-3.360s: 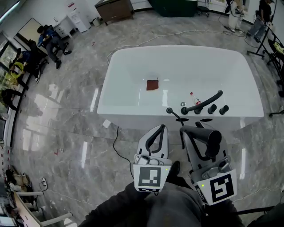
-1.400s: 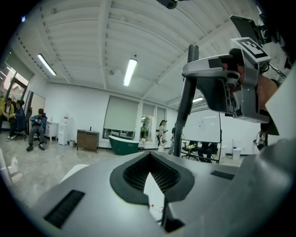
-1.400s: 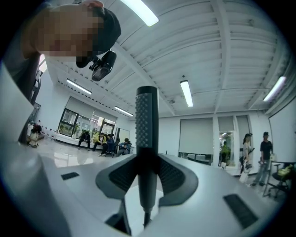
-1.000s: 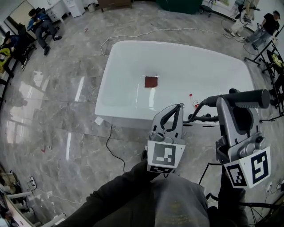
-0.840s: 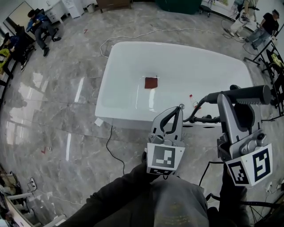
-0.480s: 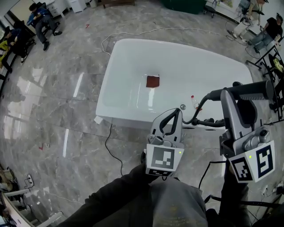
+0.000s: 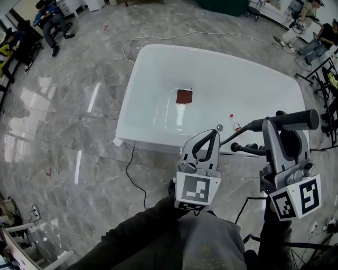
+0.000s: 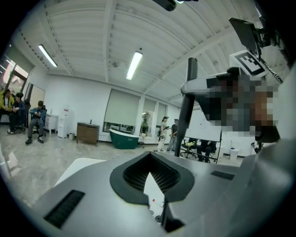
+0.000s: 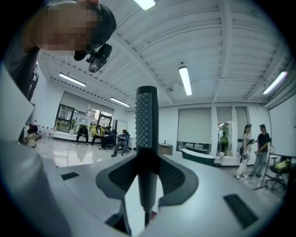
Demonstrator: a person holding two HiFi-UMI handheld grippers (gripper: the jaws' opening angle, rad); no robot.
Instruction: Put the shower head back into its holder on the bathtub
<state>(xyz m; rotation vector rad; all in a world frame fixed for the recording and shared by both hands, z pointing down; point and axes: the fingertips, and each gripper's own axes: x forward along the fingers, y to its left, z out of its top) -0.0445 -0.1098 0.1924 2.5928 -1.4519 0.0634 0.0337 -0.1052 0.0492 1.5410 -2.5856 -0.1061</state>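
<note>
My right gripper is shut on the black stick-shaped shower head and holds it level, above the near right corner of the white bathtub. In the right gripper view the shower head stands upright between the pads. Its hose hangs down towards the floor. Black knobs and a black spout sit on the tub's near rim just left of the head. I cannot tell which fitting is the holder. My left gripper is shut and holds nothing. It hovers over the near rim.
A dark red cloth lies on the tub floor, and a small red-capped bottle lies near the fittings. A cable trails over the marble floor beside the tub. People sit at the far left; stands and chairs are at the far right.
Since the oldest frame the right gripper has carried the shower head up from lap height to the tub's near right corner. Over the last second both grippers sank slightly.
</note>
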